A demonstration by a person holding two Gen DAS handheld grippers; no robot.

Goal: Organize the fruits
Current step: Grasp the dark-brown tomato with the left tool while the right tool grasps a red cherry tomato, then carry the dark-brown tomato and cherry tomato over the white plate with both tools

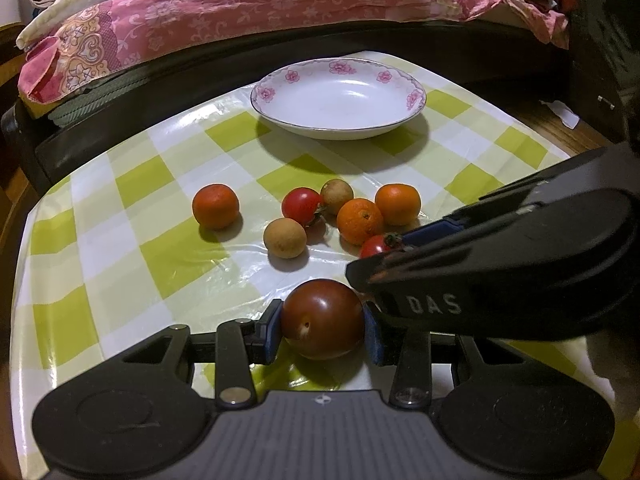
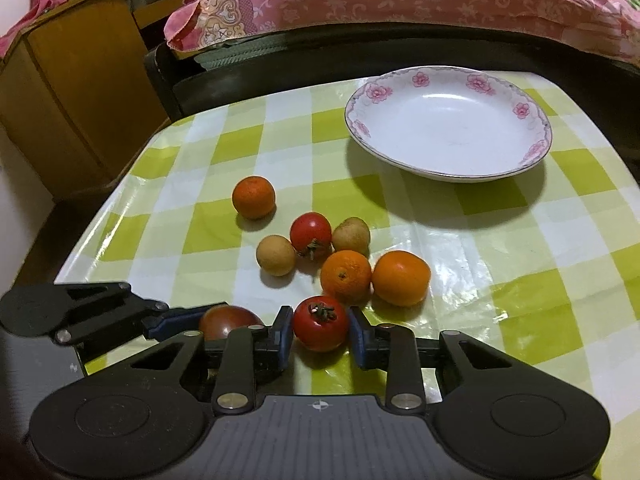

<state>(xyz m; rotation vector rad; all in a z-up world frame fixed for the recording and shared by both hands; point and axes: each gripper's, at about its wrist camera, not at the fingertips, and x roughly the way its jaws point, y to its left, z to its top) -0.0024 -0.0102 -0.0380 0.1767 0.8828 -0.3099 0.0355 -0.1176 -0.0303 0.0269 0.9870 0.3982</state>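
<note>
The left tool (image 1: 323,322) is clamped on a dark tomato (image 1: 322,319), its blue pads touching both sides of the fruit, low near the table's (image 1: 120,184) near edge. Just to its right, the right tool (image 2: 320,330) brackets a red tomato (image 2: 320,328) that sits on the checked cloth; the left pad touches it, but the right pad shows a thin gap, so whether it grips cannot be told.

Beyond the tools the loose fruit lies mid-table. Farthest left is a lone orange (image 2: 253,197), apart from the rest. Then comes a tan longan (image 2: 276,255), touching a second red tomato (image 2: 311,233), which touches another longan (image 2: 351,236). Right of these, two oranges (image 2: 346,277) (image 2: 401,278) sit side by side, just beyond the right tool's tomato.

A white plate (image 2: 448,160) with pink flowers on its rim stands near the far right corner, well apart from the fruit. Behind the table runs a bed (image 1: 280,4) with a pink floral quilt.
</note>
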